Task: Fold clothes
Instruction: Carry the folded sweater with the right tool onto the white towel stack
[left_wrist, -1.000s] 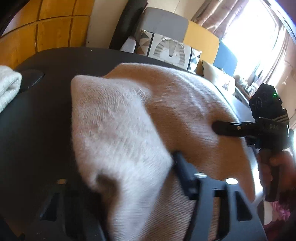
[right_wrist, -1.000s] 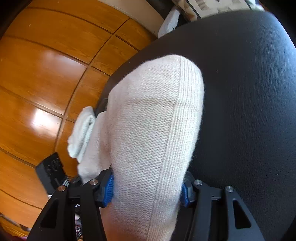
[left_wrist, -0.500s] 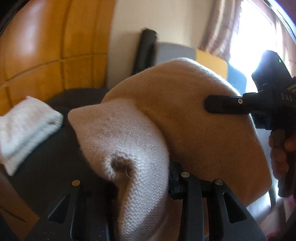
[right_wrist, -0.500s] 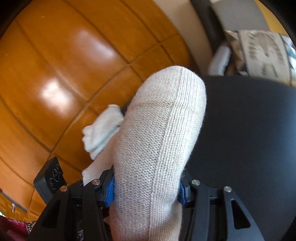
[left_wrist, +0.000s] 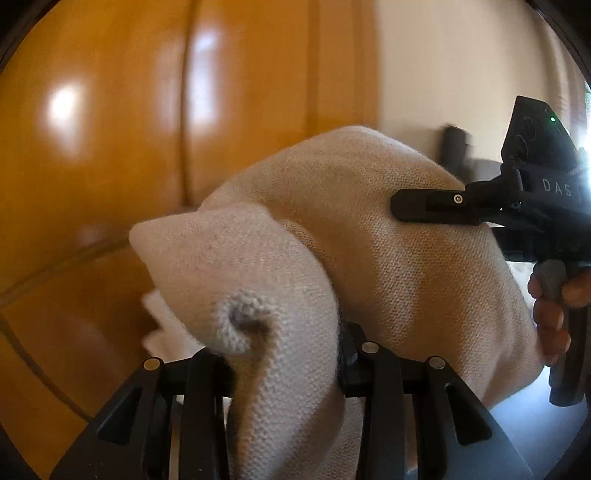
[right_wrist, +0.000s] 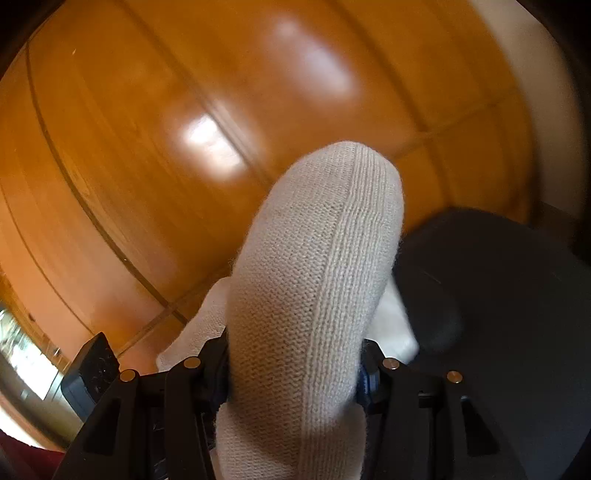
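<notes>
Holding a cream knit garment (left_wrist: 388, 258) in both grippers, I see it filling the middle of each view. In the left wrist view my left gripper (left_wrist: 284, 354) is clamped on a bunched fold at bottom centre; its jaws closed a little further on the knit just before this moment, and the cloth is packed between them, with a curled hem poking out just above. The rest of the garment bulges up and to the right, where my right gripper (left_wrist: 432, 206) comes in from the right edge, one black finger lying across the cloth. A hand (left_wrist: 554, 310) grips its handle at the lower right edge.

In the right wrist view the right gripper (right_wrist: 291, 373) is clamped on a thick roll of the same knit (right_wrist: 317, 280), blue pads pressed into either side of it. The roll stands up from bottom centre, a seam running along it. Behind it, at lower right, sits a dark padded surface (right_wrist: 498, 288); whether the garment touches it I cannot tell. A white cloth (right_wrist: 395, 325) shows blurred just right of the roll, and again at lower left of the left view (left_wrist: 162, 325). Orange wood panelling (right_wrist: 184, 129) fills the upper part of both views, smeared by blur.
</notes>
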